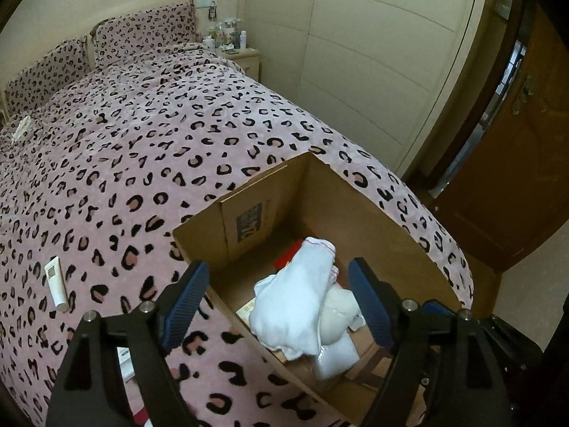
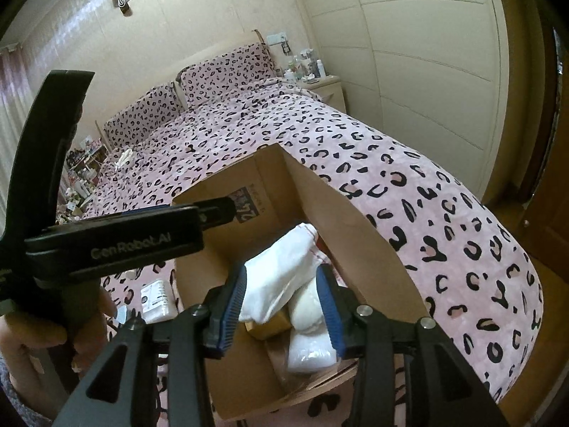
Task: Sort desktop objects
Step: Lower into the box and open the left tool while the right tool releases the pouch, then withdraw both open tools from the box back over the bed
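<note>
1. Tube (image 1: 57, 283), white, lies on the leopard bedspread (image 1: 142, 163), left of the cardboard box (image 1: 355, 206).
2. Left gripper (image 1: 281, 302) hovers over the box, jaws wide apart, nothing held.
3. White cloth (image 1: 295, 306) lies inside the box on other white items.
4. Right gripper (image 2: 284, 306): jaws part-spread above the cloth; cannot tell whether they grip it.

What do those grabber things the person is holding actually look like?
Each is a pair of black tongs: the left tongs and right tongs have angular black arms with silver bolt heads, and ribbed blue pads line the fingers. The left one's black body carries pale lettering, "GenRobot.AI". A bare hand grips it; a grey knit cuff shows at the edge.
</note>
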Motion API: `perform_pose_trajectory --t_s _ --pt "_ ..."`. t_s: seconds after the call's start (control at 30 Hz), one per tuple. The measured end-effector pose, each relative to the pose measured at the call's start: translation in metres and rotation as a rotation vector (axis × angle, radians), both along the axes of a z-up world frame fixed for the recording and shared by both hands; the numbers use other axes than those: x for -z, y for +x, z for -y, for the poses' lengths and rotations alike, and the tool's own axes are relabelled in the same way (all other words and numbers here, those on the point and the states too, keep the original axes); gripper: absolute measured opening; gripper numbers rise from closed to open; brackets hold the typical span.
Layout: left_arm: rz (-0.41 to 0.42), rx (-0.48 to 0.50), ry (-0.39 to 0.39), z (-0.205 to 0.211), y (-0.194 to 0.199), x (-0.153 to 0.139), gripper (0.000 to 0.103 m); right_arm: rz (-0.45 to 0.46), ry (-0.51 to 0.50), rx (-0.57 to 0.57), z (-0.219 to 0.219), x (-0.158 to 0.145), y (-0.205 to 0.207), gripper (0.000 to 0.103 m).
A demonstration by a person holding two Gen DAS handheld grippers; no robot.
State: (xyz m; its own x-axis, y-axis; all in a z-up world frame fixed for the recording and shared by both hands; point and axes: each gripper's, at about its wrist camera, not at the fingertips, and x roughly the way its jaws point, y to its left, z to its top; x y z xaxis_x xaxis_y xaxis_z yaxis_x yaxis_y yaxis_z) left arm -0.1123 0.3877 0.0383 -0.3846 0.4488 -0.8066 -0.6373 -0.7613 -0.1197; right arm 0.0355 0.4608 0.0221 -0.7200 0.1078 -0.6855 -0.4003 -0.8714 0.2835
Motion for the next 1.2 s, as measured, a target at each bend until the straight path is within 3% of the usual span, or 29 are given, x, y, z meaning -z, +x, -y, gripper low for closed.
perform_pose_trajectory --t_s 0.33,0.67,1.2 --pt "-0.053 -0.03 -0.029 0.031 0.033 -0.011 0.082 -0.019 0.012 -0.006 0.014 -0.015 0.014 0.042" --pt "-0.035 -0.104 -0.047 0.101 0.068 -0.002 0.082 -0.013 0.022 -0.074 0.049 -0.025 0.026 0.042" --pt "0.02 -0.354 -0.06 0.245 0.084 0.018 0.082 0.016 -0.03 -0.269 0.147 -0.009 0.01 0.043"
